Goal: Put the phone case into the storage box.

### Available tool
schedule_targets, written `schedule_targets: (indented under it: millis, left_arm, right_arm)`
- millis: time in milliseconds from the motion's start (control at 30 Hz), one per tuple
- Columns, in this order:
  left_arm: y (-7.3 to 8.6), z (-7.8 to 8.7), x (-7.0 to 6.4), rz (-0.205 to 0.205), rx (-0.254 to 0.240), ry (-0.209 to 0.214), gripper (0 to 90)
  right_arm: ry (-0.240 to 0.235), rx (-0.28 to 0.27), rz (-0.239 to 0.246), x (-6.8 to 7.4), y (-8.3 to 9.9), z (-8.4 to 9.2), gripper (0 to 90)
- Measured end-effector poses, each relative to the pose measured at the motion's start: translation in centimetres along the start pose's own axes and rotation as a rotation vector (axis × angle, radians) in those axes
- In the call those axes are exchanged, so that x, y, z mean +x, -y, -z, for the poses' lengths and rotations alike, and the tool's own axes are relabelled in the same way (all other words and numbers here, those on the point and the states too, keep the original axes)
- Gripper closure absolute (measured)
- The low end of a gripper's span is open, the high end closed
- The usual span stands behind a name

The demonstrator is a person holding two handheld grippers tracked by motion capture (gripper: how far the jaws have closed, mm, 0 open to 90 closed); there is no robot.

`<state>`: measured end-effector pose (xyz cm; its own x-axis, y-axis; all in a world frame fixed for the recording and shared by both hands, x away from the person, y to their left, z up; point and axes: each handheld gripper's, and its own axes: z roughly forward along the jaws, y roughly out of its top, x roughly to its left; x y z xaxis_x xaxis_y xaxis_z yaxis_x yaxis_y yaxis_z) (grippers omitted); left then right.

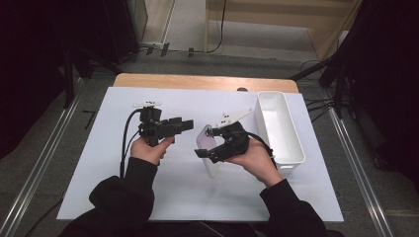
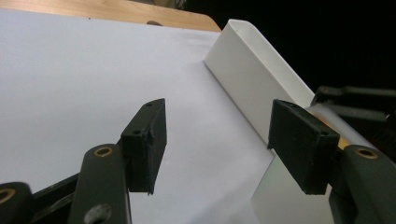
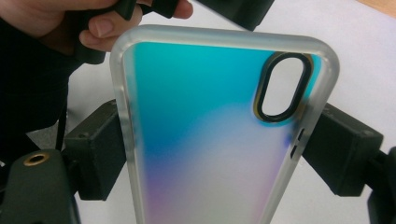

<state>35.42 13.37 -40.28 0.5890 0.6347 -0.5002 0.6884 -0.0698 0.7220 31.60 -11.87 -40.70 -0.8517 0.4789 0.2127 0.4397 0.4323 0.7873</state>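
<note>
White table sheet, right tongs pinching phone case, left tongs spread, empty.

Phone case between 2 grippers on the worktop

The phone case sits mid-worktop, left gripper to its left, right gripper on it, bin at right.

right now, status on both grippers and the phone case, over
Left gripper open, nothing between the jaws. Right gripper shut on phone case, gripped by its long edges. White bin empty, just right of the case. Nothing in the way.
</note>
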Motion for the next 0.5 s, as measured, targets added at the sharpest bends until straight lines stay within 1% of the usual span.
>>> schedule_targets:
  millis: [33, 67, 100, 133, 200, 267, 367, 433, 500]
  left_arm:
    - [0.0, 0.0, 0.1, -0.013, 0.016, 0.0, 35.9]
    - [0.0, 0.0, 0.1, -0.006, 0.02, -0.001, 34.9]
    - [0.0, -0.1, 0.2, -0.019, 0.032, 0.005, 34.8]
    - [0.0, -0.1, 0.3, -0.016, 0.045, 0.01, 34.8]
    - [0.1, -0.1, 0.4, -0.029, 0.061, 0.017, 34.8]
    - [0.1, -0.2, 0.4, -0.032, 0.082, 0.023, 34.8]
    - [0.2, -0.2, 0.4, -0.041, 0.094, 0.027, 34.8]
    - [0.1, -0.1, 0.6, -0.039, 0.105, 0.044, 34.8]
    - [0.2, -0.2, 0.8, -0.03, 0.132, 0.072, 34.8]
  right_arm:
    - [-0.001, -0.002, -0.002, -0.1, 0.0, 0.1, 13.8]
    - [0.0, 0.004, 0.004, -0.1, 0.0, 0.3, 13.8]
    - [0.001, 0.008, 0.006, -0.1, 0.0, 0.5, 13.8]
    - [-0.002, 0.011, 0.013, -0.2, -0.1, 0.7, 13.9]
    - [-0.013, 0.015, 0.018, -0.2, -0.1, 1.1, 13.8]
    - [-0.022, 0.026, 0.017, -0.1, -0.2, 1.4, 13.9]
    - [-0.031, 0.033, 0.018, -0.1, -0.4, 1.9, 13.8]
    - [-0.034, 0.032, 0.024, -0.1, -0.4, 2.2, 13.8]
    - [-0.029, 0.032, 0.027, -0.1, -0.4, 2.4, 13.8]
